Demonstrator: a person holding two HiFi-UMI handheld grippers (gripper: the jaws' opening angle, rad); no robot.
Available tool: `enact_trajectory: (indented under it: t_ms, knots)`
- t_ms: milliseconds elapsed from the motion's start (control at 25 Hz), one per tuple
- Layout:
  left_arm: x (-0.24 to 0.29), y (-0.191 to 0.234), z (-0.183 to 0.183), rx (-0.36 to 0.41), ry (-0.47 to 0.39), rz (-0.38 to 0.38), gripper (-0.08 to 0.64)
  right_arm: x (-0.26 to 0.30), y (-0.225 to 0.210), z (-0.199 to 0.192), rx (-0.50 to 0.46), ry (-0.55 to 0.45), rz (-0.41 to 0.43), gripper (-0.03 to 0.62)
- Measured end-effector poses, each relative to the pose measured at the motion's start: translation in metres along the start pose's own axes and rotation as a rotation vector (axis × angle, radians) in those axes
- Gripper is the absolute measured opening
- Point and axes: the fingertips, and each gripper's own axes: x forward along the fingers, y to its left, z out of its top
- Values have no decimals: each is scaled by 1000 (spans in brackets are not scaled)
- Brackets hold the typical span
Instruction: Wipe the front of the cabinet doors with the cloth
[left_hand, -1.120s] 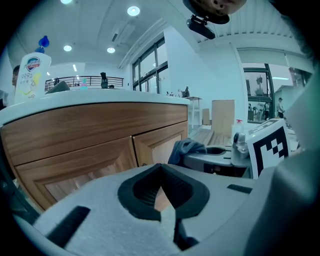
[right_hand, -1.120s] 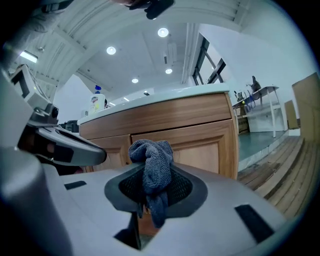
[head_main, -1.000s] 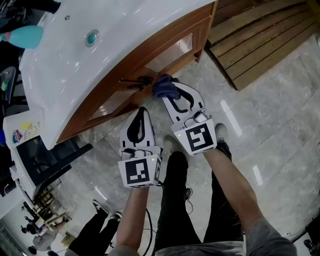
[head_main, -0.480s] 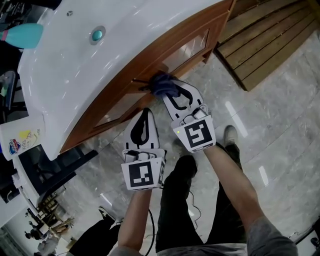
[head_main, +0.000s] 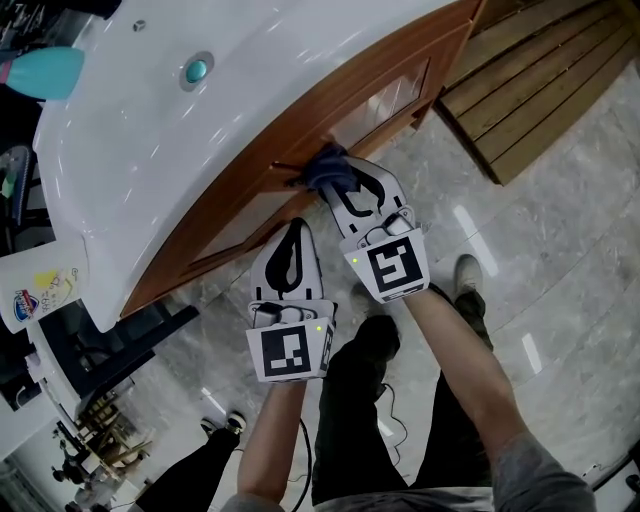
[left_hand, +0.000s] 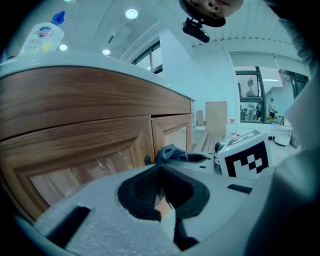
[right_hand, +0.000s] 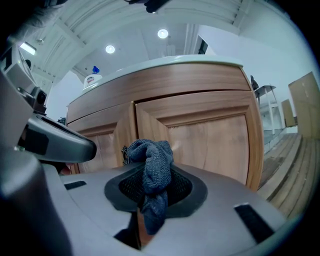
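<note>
right hand-held gripper (right_hand: 150, 210) pinches knitted blue cloth (right_hand: 152, 165) near wooden door (right_hand: 210, 140).

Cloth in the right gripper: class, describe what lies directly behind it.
Behind the blue cloth, clamped in the right gripper, stand the wooden cabinet doors. A dark metal handle peeks out at the cloth's left edge; the rest of it is covered by the cloth.

A bathroom-style set-up inside a larger hall is indicated by a glossy white washbasin counter (head_main: 150, 150) with a teal drain plug (head_main: 196, 70), mounted on a brown wooden panelled cabinet (right_hand: 210, 135), above grey marble-patterned floor tiles (head_main: 570, 240) and beneath round recessed ceiling lights (right_hand: 162, 33).
</note>
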Motion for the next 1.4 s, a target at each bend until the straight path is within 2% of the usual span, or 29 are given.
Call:
enact_trajectory:
  t_ms: [280, 680, 1080, 1400]
  knots:
    - [3, -3, -4, 4, 13, 1, 6, 1, -8, -3, -17, 21, -16, 80]
    - [18, -14, -4, 8, 28, -3, 6, 7, -32, -8, 29, 25, -37, 80]
    - [34, -24, 1, 4, 34, 11, 6, 6, -45, -9, -1, 38, -6, 80]
    - [47, -36, 0, -4, 53, 20, 6, 5, -70, -15, 18, 39, -22, 80]
